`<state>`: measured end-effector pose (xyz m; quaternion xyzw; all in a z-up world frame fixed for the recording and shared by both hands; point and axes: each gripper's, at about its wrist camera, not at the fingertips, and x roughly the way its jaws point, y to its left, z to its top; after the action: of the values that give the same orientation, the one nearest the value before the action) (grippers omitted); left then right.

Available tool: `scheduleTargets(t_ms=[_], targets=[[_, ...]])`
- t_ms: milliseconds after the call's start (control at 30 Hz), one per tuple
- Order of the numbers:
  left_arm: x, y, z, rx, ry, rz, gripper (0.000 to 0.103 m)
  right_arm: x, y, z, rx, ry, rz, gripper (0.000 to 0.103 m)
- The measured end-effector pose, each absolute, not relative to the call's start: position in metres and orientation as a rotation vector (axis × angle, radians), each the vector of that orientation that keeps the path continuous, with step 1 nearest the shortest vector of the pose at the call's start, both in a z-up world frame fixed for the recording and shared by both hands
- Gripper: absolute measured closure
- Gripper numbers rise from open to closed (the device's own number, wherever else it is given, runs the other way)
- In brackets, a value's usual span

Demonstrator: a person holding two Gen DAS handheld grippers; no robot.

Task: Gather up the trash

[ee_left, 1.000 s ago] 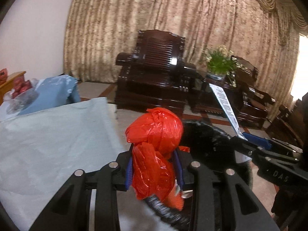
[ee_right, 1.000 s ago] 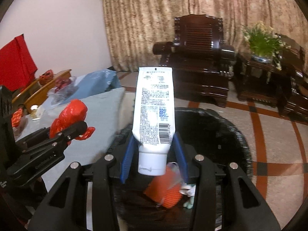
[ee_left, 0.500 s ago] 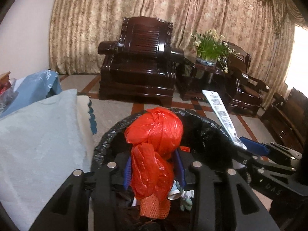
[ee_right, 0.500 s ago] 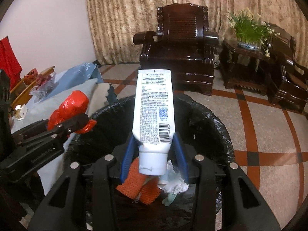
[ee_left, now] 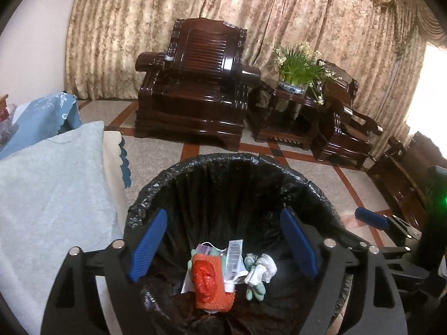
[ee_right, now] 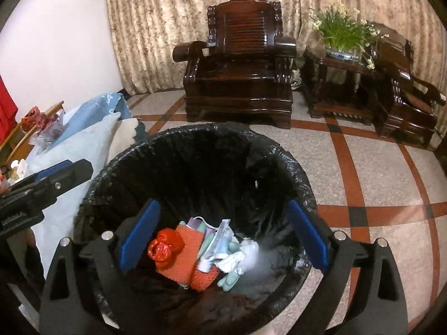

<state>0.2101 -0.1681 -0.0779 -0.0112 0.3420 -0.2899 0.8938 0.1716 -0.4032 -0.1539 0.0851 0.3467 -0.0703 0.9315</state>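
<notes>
While both grippers hang spread wide over the bin (ee_left: 223,167), the trash lies at the bottom of its black liner: a red bag (ee_left: 205,275) knotted into a ball sits on an orange mesh piece (ee_left: 215,296), with a white tube (ee_left: 234,256) beside it, pale green gloves (ee_left: 254,287) and crumpled white paper (ee_left: 265,265) to the right. The left gripper (ee_left: 223,247) holds nothing, its blue pads well apart above the pile. The right gripper (ee_right: 223,234) is likewise wide and empty over the same heap, where the red bag (ee_right: 164,248) and the tube (ee_right: 218,240) show again.

From here the main risk, as I judge it, is the liner: its rim is only loosely folded over the bin edge, and a finger dipping or dragging across it could pull it down or tear it. The two grippers are also close together over one opening, so lifting out carelessly could knock one against the other. More trash may wait on the bed (ee_left: 56,195) to the left, and a hasty swing that way could brush the bin and tip it.

As for writing, the tube shows a barcode and fine print too small to read. On the left gripper's body, seen from the right wrist view, white lettering appears to read "GenRobot".
</notes>
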Motion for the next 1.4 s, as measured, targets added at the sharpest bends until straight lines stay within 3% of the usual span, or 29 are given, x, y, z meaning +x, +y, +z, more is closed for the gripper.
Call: scheduleTargets(t_ms=[500, 1400], targets=[[0.15, -0.084, -0.029, -0.023, 0.648, -0.433, 0.007, 0.127, -0.354, -0.096, 0.175, 0.666, 0.014, 0.005], [0.06, -0.048, 0.013, -0.01, 0.556, -0.393, 0.006, 0.061, -0.285, -0.04, 0.098, 0.565, 0.11, 0.005]])
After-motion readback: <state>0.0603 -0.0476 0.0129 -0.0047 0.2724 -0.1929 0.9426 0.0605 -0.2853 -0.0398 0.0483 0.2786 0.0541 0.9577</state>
